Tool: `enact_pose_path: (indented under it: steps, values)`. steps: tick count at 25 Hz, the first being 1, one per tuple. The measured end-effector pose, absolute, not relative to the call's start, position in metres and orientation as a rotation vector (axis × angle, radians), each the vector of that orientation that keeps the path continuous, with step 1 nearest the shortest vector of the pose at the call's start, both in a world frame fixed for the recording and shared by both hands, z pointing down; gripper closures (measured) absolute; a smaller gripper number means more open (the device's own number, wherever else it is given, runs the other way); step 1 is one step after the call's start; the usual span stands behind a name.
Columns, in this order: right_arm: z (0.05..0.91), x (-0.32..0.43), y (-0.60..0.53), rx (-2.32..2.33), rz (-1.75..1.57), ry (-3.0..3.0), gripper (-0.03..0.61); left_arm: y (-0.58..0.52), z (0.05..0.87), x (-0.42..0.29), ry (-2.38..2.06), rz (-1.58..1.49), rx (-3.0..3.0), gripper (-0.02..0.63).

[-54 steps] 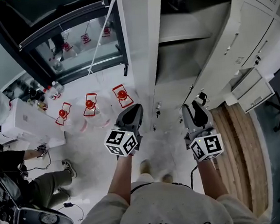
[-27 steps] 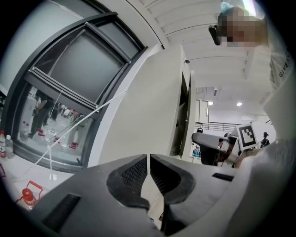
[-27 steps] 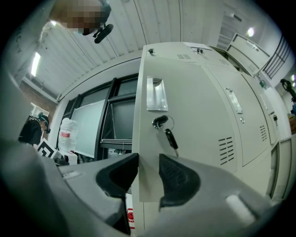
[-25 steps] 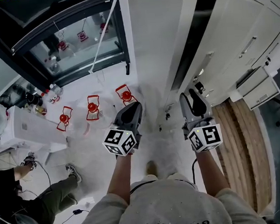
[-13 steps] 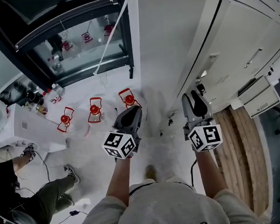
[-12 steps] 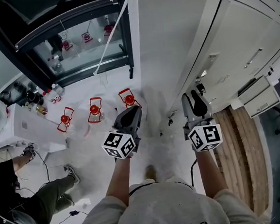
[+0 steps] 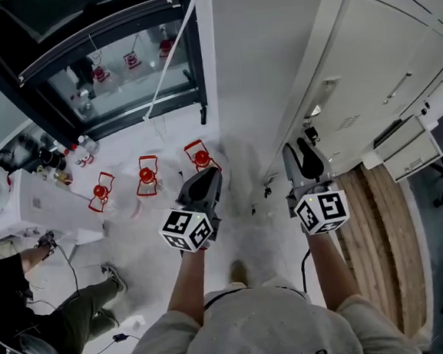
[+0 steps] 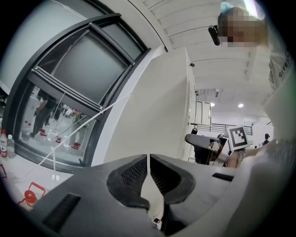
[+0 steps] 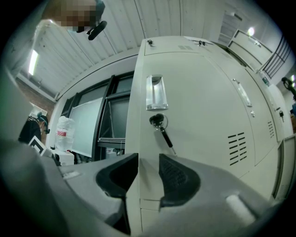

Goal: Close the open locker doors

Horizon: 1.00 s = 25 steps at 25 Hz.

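Right gripper [image 9: 148, 162], jaws parted and empty, faces the nearly shut locker door [image 9: 199, 120]; left gripper [image 8: 148, 162] clenched; final push probably next

Three clear water jugs [image 7: 145, 175] with red caps and red handles stand in a row on the pale floor [image 7: 146, 240], at about nine o'clock in the head view. Beyond them, at eleven o'clock, is a black-framed window [image 7: 111, 59], with a thin white rod [image 7: 169, 57] slanting across it. At the nine o'clock edge a white surface [image 7: 35, 200] carries small bottles [image 7: 80, 146]. A seated person [image 7: 71, 309] is at eight o'clock. A wooden floor strip [image 7: 380, 228] runs at four o'clock.
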State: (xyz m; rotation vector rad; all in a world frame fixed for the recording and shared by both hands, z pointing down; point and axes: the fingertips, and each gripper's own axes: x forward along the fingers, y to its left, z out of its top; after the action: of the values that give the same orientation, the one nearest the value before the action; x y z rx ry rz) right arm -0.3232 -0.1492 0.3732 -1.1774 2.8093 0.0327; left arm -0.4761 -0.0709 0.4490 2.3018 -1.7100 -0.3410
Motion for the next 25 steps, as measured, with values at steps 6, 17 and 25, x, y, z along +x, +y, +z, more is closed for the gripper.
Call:
enact_pose_path:
  steps: [6,17,25]
  values:
    - [0.373,-0.326,-0.153,-1.163,0.024,2.819,0.445,-0.071,0.449,-0.473,-1.704,-0.337,2.302,0.597]
    - [0.375,-0.324,-0.155,-1.147,0.013,2.822,0.480,-0.070,0.450,-0.464,-1.683,-0.316,2.319,0.597]
    - [0.385,-0.316,-0.139,-1.087,0.011,2.866,0.479,-0.077,0.450,-0.438,-1.614,-0.302,2.364,0.597]
